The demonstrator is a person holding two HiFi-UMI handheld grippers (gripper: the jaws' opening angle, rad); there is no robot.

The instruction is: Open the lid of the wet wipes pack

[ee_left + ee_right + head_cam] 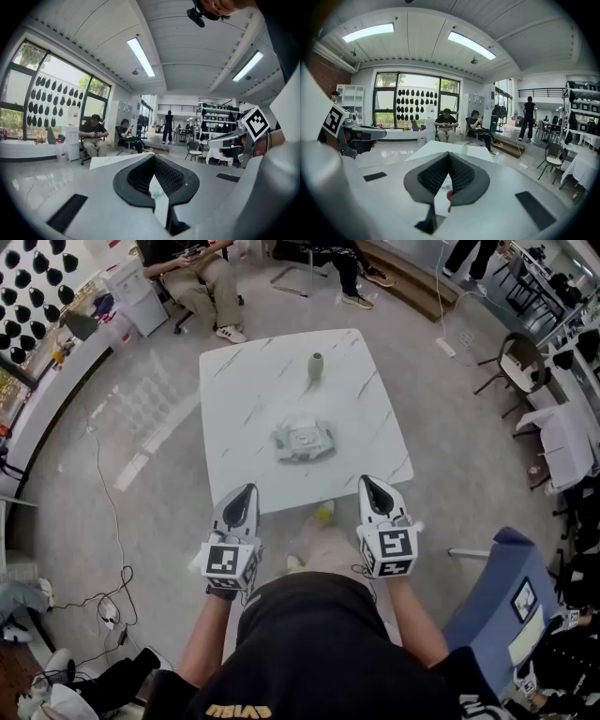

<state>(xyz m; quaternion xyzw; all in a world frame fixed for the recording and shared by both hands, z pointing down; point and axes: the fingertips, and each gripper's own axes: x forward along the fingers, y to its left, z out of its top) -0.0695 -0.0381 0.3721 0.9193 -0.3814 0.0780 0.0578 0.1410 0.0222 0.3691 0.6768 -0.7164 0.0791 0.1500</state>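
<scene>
Both jaws sitting fully closed, nothing between them: left gripper (246, 495), right gripper (369, 486). Both hovering at the near edge of the table (244, 381), wet wipes pack (304, 442) lying mid-table, untouched.

The wipes pack (304, 442) lies on the table (244, 381), a vase (317, 368) behind it.

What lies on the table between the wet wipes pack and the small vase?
Head view: only bare table between wet wipes pack and small vase.
</scene>
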